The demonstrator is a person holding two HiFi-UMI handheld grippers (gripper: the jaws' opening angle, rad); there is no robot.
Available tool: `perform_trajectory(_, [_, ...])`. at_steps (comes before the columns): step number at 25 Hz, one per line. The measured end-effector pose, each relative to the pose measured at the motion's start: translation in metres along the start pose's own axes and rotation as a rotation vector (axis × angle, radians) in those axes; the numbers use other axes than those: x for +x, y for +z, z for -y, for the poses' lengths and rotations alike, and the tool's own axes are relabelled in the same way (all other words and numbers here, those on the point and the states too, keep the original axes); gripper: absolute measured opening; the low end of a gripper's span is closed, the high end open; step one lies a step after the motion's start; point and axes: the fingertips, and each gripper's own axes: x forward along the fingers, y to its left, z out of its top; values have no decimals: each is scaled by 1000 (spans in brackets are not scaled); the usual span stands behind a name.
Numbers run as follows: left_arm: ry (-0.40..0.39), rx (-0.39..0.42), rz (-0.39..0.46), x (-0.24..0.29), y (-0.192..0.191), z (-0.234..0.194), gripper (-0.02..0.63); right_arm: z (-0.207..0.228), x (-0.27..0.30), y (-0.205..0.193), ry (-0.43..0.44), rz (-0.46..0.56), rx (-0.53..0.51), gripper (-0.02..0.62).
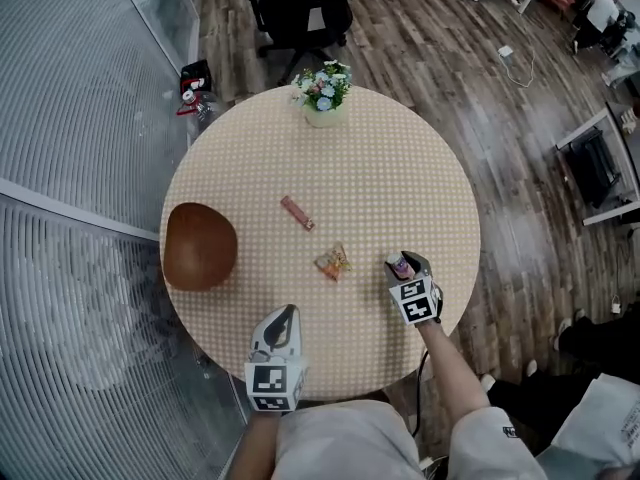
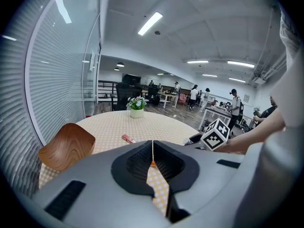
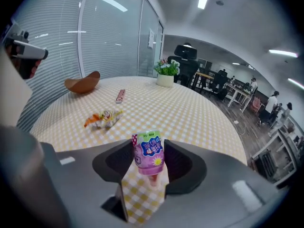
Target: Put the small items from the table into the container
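Round table (image 1: pixel 400 168) had a yellow-and-white check cloth, with wood-plank floor (image 1: pixel 520 178) all round it. Flower pot (image 1: pixel 324 92) sat at the table's far edge, so I'm using it as the reference.

Room:
- Behind the pot stood a black office chair (image 1: pixel 300 8).
- Left of the pot ran a glass wall with blinds (image 1: pixel 70 118). A small red-and-black thing (image 1: pixel 192 80) lay on the floor at its foot; couldn't tell what it was.
- Right of the pot and well off, a white cable (image 1: pixel 515 63) lay on the floor. Desks with people at them were further back.

Table:
- Container was a brown wooden bowl (image 1: pixel 200 246), near-left of the pot at the table's left edge.
- Red stick packet (image 1: pixel 297 212) lay on the person's side of the pot, roughly mid-table.
- Orange snack wrapper (image 1: pixel 334 261) lay a little further from the pot than the stick.
- Both lay flat on the cloth, well apart from the bowl.

Tongs:
- Right gripper (image 3: pixel 149 146) was clamped on a pink packet (image 3: pixel 149 155), near-right of the pot by the table's near edge. Pads sat on both its sides and the packet was upright with its green band on top. Couldn't tell whether it was clear of the cloth.
- Left gripper (image 2: pixel 152 144) was closed tip to tip, straight across the table from the pot at the near edge. It was well apart from the bowl.
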Motion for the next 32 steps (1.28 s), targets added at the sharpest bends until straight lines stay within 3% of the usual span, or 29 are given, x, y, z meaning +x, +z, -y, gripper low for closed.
perform_trajectory(6, [33, -42, 39, -16, 1, -44, 12, -78, -17, 111, 117, 164, -55, 190])
perform_trajectory(11, [93, -82, 67, -41, -10, -101, 12, -200, -12, 213, 324, 315, -161, 192])
perform_trajectory(15, [158, -108, 73, -71, -23, -146, 11, -303, 10, 267, 464, 358, -233, 191])
perform_trajectory(21, [269, -168, 80, -115, -34, -201, 11, -394, 56, 291, 535, 284, -302, 192])
perform_trajectory(32, [319, -207, 83, -148, -57, -249, 12, -421, 127, 266, 454, 128, -321, 192])
